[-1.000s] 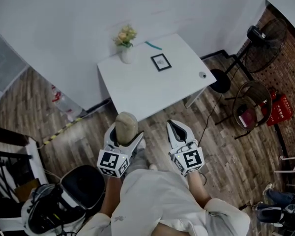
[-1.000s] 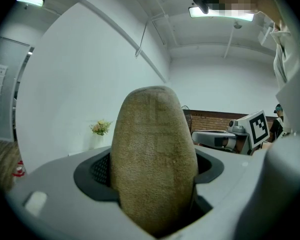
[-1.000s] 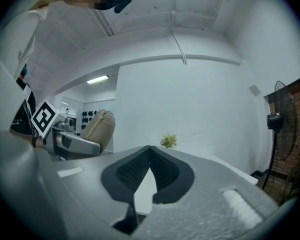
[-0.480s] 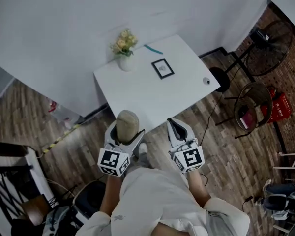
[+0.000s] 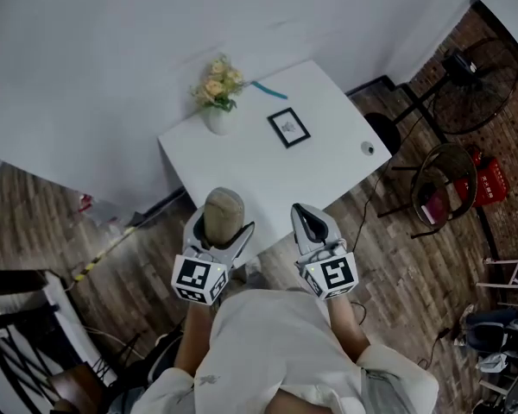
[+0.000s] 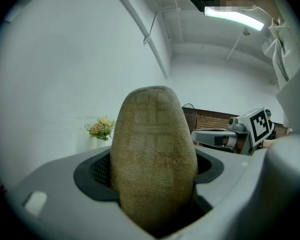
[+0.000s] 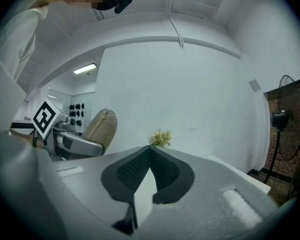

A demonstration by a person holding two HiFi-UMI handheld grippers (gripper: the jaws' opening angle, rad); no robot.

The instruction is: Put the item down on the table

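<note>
Currently, both tools are held side by side in front of the person's torso, jaws pointing forward toward the white counter (image 5: 250, 166), marker cubes toward the body. The forearms run level and roughly parallel.

Left tool (image 5: 216, 233): the jaws pinch a tan oval item (image 5: 224, 212) by its lower end. In the left gripper view the item (image 6: 154, 164) stands upright between the dark pads, and its rounded top rises well above them. The item is carried in the air. In the head view its top overlaps the near edge of the counter, and it does not rest on the surface.

Right tool (image 5: 304, 221): the jaws are pressed together at the tips, with nothing between them.

Change from the earlier frames: the posture of both tools and the grip on the item are unchanged. The counter now lies nearer to the tools, just ahead of the jaws. The dark chair and gear formerly at lower left have almost left the view.

Count:
- tools: two
- tan oval item: one
- counter: one
- on the counter: one vase of flowers (image 5: 217, 102), one framed picture (image 5: 288, 127), one teal strip (image 5: 268, 89), one small round object (image 5: 367, 148)
- beside the counter, on the wooden floor: one standing fan (image 5: 466, 84)
</note>
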